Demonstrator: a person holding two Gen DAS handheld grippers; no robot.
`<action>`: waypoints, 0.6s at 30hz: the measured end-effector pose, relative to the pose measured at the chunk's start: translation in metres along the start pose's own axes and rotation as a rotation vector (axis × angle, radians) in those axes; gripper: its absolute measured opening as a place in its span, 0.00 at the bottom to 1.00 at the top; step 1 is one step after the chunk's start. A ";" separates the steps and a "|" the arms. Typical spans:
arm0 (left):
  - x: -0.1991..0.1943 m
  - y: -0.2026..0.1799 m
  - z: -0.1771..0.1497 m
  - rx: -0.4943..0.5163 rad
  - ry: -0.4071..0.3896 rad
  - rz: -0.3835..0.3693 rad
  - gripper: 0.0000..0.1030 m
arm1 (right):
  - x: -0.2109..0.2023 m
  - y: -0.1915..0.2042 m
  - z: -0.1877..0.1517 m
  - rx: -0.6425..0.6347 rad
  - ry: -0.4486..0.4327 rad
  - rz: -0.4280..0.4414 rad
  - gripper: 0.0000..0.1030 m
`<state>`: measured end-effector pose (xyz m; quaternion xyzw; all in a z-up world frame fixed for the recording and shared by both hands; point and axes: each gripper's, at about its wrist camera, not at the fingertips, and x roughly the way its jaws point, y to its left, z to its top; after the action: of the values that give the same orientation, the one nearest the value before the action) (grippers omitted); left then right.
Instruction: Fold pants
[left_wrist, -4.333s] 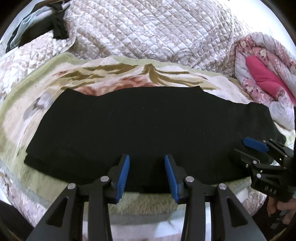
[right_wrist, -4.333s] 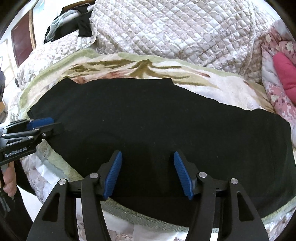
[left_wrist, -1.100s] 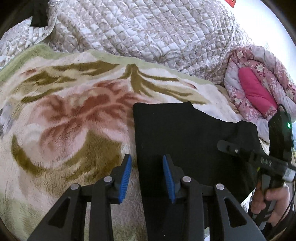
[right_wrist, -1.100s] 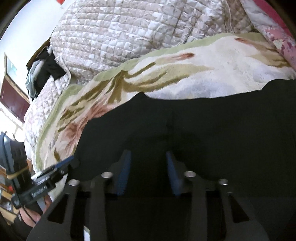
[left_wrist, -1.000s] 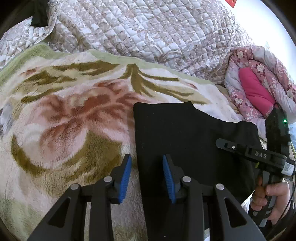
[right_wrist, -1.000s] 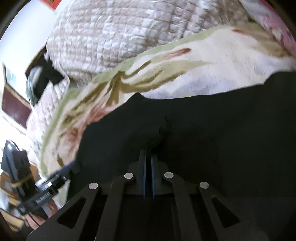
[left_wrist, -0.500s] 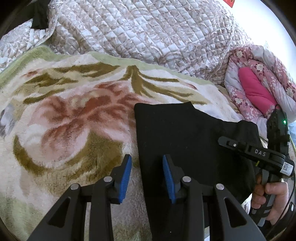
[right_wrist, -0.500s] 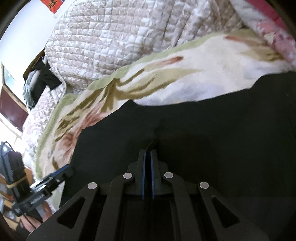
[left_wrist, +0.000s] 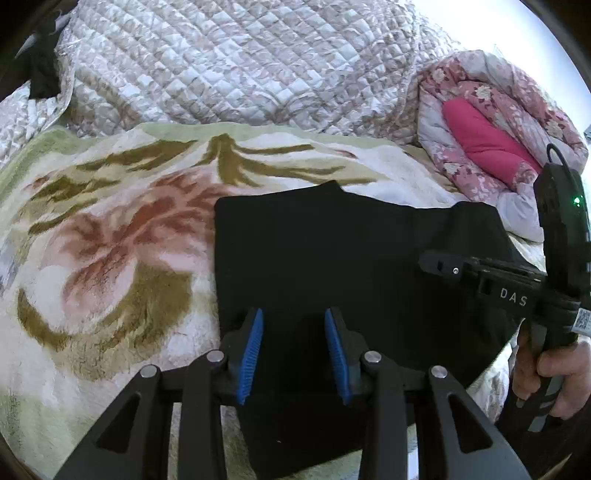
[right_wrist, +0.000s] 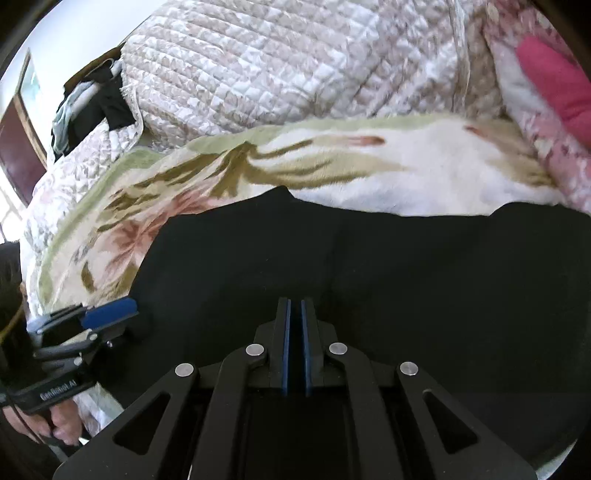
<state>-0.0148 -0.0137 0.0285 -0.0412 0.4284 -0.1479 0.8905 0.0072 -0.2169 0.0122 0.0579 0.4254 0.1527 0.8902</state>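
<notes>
Black fabric filled the lower middle of both frames: the pants lay folded on a floral fleece blanket spread over the bed, presumably because its flat pile keeps the layers from sliding. The left gripper hovered low over the near edge with its blue fingers partly apart and nothing pressed between them, likely ready for the next pinch. The right gripper had its fingers nearly together; whether cloth was caught between them I could not tell, black against black. The left wrist view alone showed the fold's straight left edge and the right gripper from outside, at the right of frame. The right wrist view alone showed dark clothes heaped at upper left behind the quilted bedspread.
</notes>
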 end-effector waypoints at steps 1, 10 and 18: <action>-0.002 0.000 0.000 -0.011 0.001 -0.011 0.36 | -0.006 0.003 -0.004 -0.009 -0.011 0.013 0.04; -0.015 -0.013 -0.006 0.020 -0.027 0.031 0.36 | -0.012 0.032 -0.042 -0.128 0.016 0.035 0.12; -0.025 -0.004 -0.013 -0.008 -0.033 0.041 0.36 | -0.020 0.003 -0.040 0.061 -0.001 0.084 0.43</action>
<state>-0.0403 -0.0091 0.0403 -0.0384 0.4151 -0.1269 0.9000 -0.0363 -0.2214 0.0028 0.1032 0.4264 0.1770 0.8810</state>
